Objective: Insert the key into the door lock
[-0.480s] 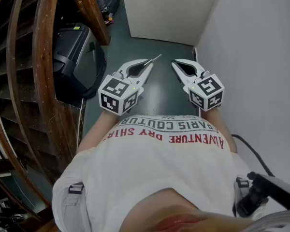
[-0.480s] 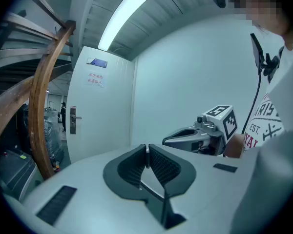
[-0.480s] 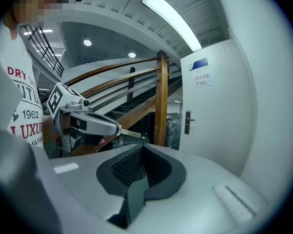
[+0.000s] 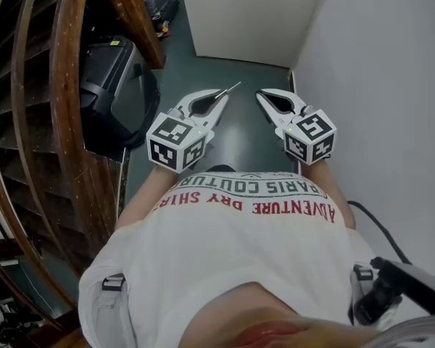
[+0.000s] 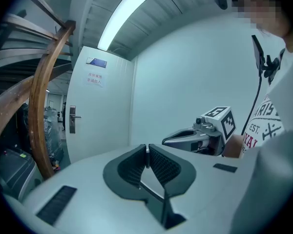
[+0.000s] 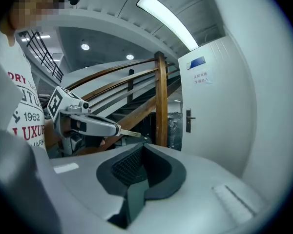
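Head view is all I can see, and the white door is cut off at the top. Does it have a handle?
Observer: Yes. The left gripper view shows a metal handle near the left edge of the door. The keyhole is too small to make out.
Operator: Is the key squeezed tight?
Observer: That view shows the left tongs shut on the key, a thin strip between them.
Operator: Is anything stuck on the door?
Observer: A blue sticker and a paper notice, both above the handle.
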{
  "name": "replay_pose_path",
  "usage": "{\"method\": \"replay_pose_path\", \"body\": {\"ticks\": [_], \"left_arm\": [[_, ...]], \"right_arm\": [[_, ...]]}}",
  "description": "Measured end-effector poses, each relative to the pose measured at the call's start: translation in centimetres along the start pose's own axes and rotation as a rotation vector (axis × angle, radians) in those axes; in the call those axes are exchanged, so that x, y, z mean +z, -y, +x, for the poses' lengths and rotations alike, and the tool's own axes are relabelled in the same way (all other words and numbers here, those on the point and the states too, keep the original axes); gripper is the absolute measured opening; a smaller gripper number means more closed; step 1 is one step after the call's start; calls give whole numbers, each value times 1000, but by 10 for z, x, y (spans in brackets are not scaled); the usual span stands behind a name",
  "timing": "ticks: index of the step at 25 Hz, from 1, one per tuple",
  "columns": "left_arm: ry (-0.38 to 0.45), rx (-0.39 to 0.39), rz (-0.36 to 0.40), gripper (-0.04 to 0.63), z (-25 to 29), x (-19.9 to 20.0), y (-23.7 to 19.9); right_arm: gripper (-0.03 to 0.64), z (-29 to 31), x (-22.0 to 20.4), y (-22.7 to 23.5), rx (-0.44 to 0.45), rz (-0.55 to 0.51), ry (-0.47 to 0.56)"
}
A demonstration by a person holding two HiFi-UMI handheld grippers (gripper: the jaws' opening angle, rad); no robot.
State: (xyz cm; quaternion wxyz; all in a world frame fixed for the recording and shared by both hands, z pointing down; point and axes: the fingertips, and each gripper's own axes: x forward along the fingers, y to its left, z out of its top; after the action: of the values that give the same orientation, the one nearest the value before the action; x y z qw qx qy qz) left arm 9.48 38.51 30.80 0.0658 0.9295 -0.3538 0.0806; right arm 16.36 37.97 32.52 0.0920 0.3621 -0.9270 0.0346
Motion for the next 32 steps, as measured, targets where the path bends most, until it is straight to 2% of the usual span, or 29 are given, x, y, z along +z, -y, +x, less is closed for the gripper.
{"method": "replay_pose_path", "body": {"ticks": [4, 7, 11, 13, 16, 21, 26, 29, 32], "left_arm": [[-4, -3, -3, 21, 5, -1, -7], [1, 4, -14, 21, 12, -8, -17], [-7, 6, -24, 21, 31, -34, -36], [-3, 3, -43, 21, 47, -34, -61], [0, -2, -72, 21, 77, -21, -116], [-20, -34, -74, 21, 149, -14, -216], [-56, -26, -48, 21, 233, 10, -357], [-61, -28, -51, 21, 274, 34, -439], [-42, -26, -54, 21, 305, 61, -502]], "right_arm": [[3, 9, -1, 4, 28, -8, 2], [5, 17, -5, 7, 38, -70, 13], [3, 31, -18, 24, -51, -171, 100], [3, 53, -16, 37, -49, -183, 109], [3, 101, -5, 72, -26, -150, 92], [2, 193, -1, 155, -48, -98, 83], [2, 319, 20, 263, -95, -28, 44], [2, 394, 45, 317, -103, -29, 26], [2, 449, 69, 356, -104, -37, 26]]}}
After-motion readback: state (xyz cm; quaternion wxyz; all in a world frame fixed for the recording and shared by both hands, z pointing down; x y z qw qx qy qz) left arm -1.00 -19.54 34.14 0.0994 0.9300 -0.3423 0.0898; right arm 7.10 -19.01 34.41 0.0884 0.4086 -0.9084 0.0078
